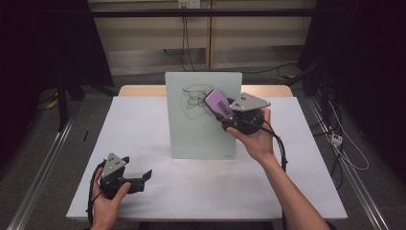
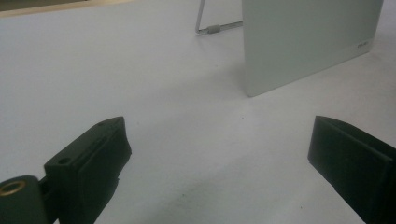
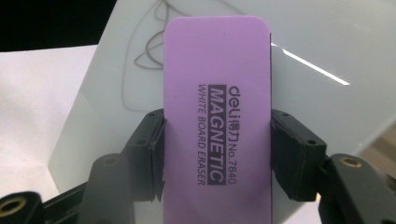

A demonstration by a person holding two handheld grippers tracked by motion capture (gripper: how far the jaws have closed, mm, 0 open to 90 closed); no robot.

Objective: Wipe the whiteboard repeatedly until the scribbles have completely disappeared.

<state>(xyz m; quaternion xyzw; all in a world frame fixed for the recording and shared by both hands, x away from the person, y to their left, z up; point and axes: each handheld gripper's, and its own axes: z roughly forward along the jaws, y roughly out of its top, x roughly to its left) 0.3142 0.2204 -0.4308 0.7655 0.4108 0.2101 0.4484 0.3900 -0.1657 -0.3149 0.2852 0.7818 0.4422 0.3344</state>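
Note:
A small whiteboard stands upright at the table's middle, with black scribbles on its upper part. My right gripper is shut on a purple magnetic whiteboard eraser, held against the board's upper right, over the scribbles. In the right gripper view the eraser stands between both jaws, with pen lines to its left on the whiteboard. My left gripper rests open near the table's front left, nothing between its jaws. In the left gripper view the whiteboard stands ahead to the right.
White paper covers the table. The board's wire stand shows behind it. Cables trail from the right gripper along the forearm. Dark curtains and floor cables surround the table.

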